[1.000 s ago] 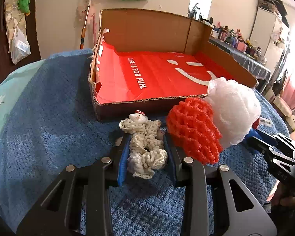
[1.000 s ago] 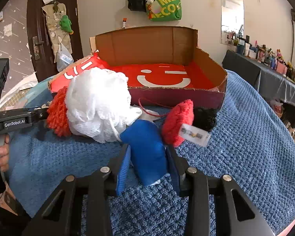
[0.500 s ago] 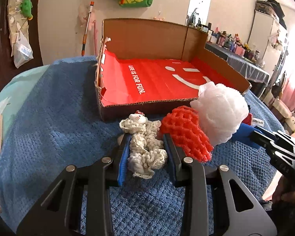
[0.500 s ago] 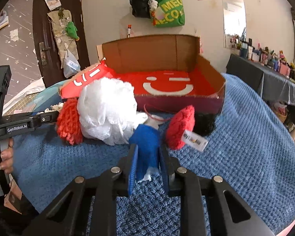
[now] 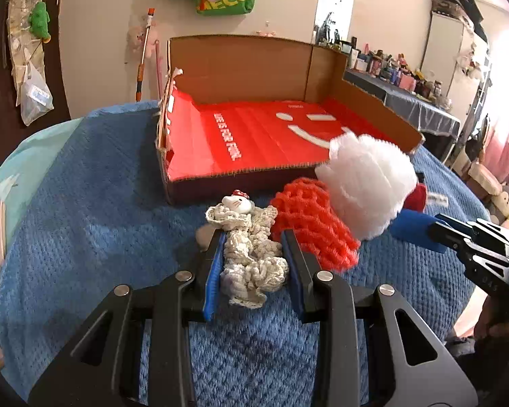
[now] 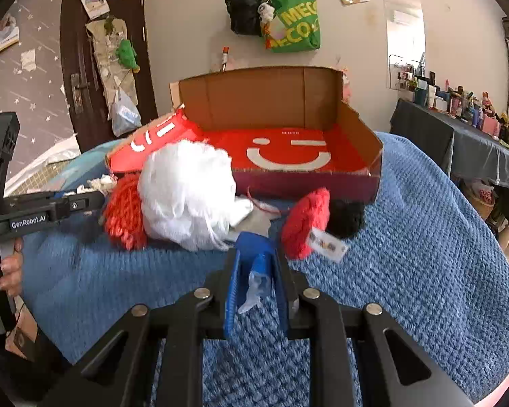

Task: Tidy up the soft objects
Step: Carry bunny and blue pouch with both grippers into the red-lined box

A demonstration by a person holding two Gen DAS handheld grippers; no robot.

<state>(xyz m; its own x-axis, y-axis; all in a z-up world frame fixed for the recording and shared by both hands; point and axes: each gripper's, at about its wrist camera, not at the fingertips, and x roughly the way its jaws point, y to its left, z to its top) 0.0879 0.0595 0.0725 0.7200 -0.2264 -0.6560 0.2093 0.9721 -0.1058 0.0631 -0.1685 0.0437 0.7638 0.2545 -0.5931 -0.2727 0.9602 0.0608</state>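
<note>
My left gripper (image 5: 252, 237) is shut on a cream crocheted doll (image 5: 251, 254) with a white cat head, resting on the blue blanket (image 5: 85, 220). My right gripper (image 6: 254, 251) is shut on a blue soft object (image 6: 256, 257) and shows at the right of the left wrist view (image 5: 434, 232). A red knit net (image 5: 314, 224), also in the right wrist view (image 6: 125, 217), and a white mesh pouf (image 5: 366, 183), seen too in the right wrist view (image 6: 186, 193), lie between the grippers. A red knit piece (image 6: 305, 225) with a tag lies by a black pom (image 6: 347, 217).
An open cardboard box (image 5: 254, 68) with a red smiley lining stands behind the objects and also shows in the right wrist view (image 6: 271, 101). A cluttered table (image 6: 475, 135) stands at the right. A door (image 6: 101, 68) and hanging bags are behind.
My right gripper closed tighter on the blue object and squeezed it narrow. Both grippers lifted or drew back slightly. The left grip on the doll is unchanged.
</note>
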